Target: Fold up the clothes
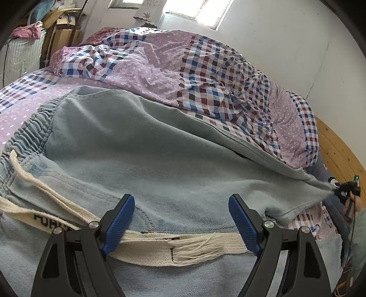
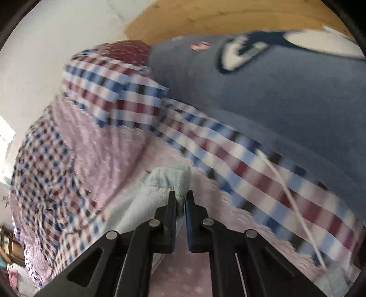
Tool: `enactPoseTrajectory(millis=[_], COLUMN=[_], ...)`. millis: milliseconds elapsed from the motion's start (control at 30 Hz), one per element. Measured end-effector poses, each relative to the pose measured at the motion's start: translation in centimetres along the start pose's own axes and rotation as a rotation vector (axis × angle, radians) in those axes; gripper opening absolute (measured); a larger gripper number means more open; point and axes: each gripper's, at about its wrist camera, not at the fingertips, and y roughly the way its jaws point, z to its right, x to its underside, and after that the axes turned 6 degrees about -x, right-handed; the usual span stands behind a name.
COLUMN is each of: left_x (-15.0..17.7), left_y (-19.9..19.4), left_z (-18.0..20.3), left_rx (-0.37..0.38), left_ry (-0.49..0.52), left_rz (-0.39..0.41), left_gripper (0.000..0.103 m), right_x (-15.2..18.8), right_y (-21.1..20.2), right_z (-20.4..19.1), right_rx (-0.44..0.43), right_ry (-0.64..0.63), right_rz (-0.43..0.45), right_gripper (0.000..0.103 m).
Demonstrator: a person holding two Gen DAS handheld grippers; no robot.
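Light blue jeans (image 1: 141, 146) are lying spread across a bed, on a checked and dotted sheet (image 1: 27, 91). Elastic waistband (image 1: 29, 128) is sitting at the left of the left wrist view; a cream drawstring (image 1: 160, 249) with a frayed end is trailing across the denim near the bottom.

Left gripper (image 1: 180, 219) is hovering just over the waist area, pointing down at the cloth. Its blue fingers (image 1: 121, 219) are standing wide apart, released, gripping nothing; the drawstring is running beneath and between them.

Right gripper (image 2: 181, 201) is clenching on the hem of one trouser leg (image 2: 169, 180). A bunched fold of pale denim is sticking up between the black fingers (image 2: 171, 205), which are pressing together on it. In the left wrist view the same leg is stretching off to the far right edge, pulled taut to a point where the right gripper (image 1: 347, 192) is holding it off the sheet.

A rumpled quilt (image 1: 205, 75) in purple dots and red-blue checks is piling up behind the jeans, against a white wall (image 1: 286, 57). A blue pillow (image 2: 286, 96) with a white and navy print is lying near the wooden headboard (image 2: 205, 20). The right wrist view is blurring. A thin white cable (image 2: 295, 198) is crossing the sheet beside the right gripper
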Motion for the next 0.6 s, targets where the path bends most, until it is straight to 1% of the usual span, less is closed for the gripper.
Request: enactPoseTrajectory(millis=[100,167,200,233,267,300,367,400,433,467,500,533,600], left_x=[-0.2,-0.2,-0.2,-0.2,-0.3,-0.3,-0.3,-0.3,-0.2,-0.2,-0.2,-0.2,-0.2], left_y=[0.0,0.1,0.1,0.2,0.2,0.2,0.3,0.3,0.3,0.4,0.4,0.4,0.5], left_z=[0.0,0.0,0.0,0.0,0.0,0.0,0.0,0.1,0.1,0.2,0.2,0.3,0.4], left_rx=[0.000,-0.001,-0.002,-0.004,-0.005,-0.005,-0.004,-0.003,-0.002,-0.002,-0.001,0.000,0.004], left_ry=[-0.006,-0.009,-0.009,-0.010,-0.011,-0.013,-0.018,-0.017,-0.016,-0.014,-0.012,-0.011,-0.010], left_rz=[-0.006,-0.011,-0.013,-0.015,-0.016,-0.016,-0.018,-0.019,-0.020,-0.020,-0.021,-0.021,-0.023], left_gripper=[0.087,0.087,0.087,0.087,0.087,0.087,0.087,0.087,0.087,0.087,0.087,0.087,0.087], right_x=[1.3,2.6,3.2,3.8,4.3,4.4,4.6,4.8,4.9,5.2,5.6,5.9,6.6], right_y=[1.6,4.1,4.3,4.5,4.5,3.7,2.0,1.2,0.6,0.6,0.7,0.7,0.9], right_z=[2.6,4.0,4.3,4.6,4.8,4.3,2.0,0.9,-0.4,-2.1,-3.9,-5.6,-9.2], right_rx=[0.065,0.143,0.157,0.171,0.187,0.203,0.206,0.208,0.198,0.153,0.108,0.063,-0.029], right_ry=[0.018,-0.026,-0.033,-0.041,-0.046,-0.053,-0.118,-0.151,-0.180,-0.197,-0.215,-0.233,-0.267], right_rz=[-0.069,-0.178,-0.191,-0.204,-0.209,-0.187,-0.139,-0.115,-0.101,-0.117,-0.132,-0.148,-0.184], right_gripper=[0.006,0.007,0.012,0.012,0.015,0.019,0.019,0.021,0.027,0.031,0.038,0.042,0.045])
